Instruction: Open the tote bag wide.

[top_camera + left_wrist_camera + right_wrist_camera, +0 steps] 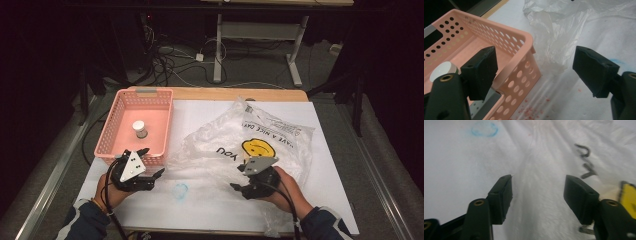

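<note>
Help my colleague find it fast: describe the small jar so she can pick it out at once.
Start at the pink basket on the table's left side, beside the crumpled plastic bag. The jar stands upright on the basket's floor, near the middle. It is small, round and white-lidded, the one thing inside the basket.

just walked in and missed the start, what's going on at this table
A person works at a white-covered table with a gripper in each hand. The left gripper sits open at the near corner of a pink basket, which holds a small white-capped jar. The right gripper hangs open over a crumpled clear plastic bag printed with a yellow smiley face, with nothing between its jaws. Neither gripper holds anything at this moment.
</note>
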`<state>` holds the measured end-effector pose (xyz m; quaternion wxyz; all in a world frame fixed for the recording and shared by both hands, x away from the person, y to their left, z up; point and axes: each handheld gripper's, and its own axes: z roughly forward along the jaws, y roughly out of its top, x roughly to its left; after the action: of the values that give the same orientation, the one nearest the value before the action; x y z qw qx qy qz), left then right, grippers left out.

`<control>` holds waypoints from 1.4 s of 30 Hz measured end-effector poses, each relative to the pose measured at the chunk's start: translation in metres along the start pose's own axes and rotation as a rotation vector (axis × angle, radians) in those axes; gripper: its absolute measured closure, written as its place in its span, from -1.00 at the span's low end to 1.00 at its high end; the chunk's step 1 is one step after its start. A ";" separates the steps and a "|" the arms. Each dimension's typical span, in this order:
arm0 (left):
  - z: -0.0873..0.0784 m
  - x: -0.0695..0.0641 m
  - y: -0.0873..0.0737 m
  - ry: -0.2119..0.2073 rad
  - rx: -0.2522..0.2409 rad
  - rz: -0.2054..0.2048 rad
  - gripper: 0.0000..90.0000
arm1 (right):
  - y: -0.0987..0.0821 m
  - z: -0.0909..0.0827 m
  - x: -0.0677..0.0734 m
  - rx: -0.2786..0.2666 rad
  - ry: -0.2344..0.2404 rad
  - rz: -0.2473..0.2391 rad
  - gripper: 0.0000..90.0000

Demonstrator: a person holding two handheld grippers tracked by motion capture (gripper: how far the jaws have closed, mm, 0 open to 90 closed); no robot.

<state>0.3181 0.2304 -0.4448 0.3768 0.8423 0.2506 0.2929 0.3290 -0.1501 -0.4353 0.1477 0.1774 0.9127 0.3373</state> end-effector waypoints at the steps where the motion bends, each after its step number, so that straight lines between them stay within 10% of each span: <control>1: 0.000 0.000 0.000 -0.001 0.001 0.001 -0.57 | 0.001 0.006 0.003 0.024 -0.005 -0.012 -0.10; 5: 0.000 0.000 -0.001 -0.004 0.003 0.003 -0.57 | 0.001 0.023 0.008 0.083 0.018 -0.038 0.03; 12: -0.002 0.002 0.000 0.007 0.004 0.007 -0.57 | 0.000 0.024 -0.004 0.088 -0.016 -0.004 1.00; 22: -0.008 0.011 0.007 0.034 -0.018 -0.005 -0.56 | 0.016 0.010 -0.013 -0.049 -0.125 0.022 1.00; 31: -0.018 0.057 0.030 0.117 0.000 -0.102 -0.57 | 0.046 -0.014 -0.045 -0.246 -0.340 0.081 1.00; 42: 0.052 0.135 0.046 0.169 0.284 -0.169 -0.56 | 0.066 -0.021 -0.069 -0.356 -0.400 0.116 1.00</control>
<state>0.4573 0.2647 -0.3964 0.2551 0.8351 0.3903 0.2917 0.3977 -0.1440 -0.3655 0.3340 0.2639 0.7802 0.4584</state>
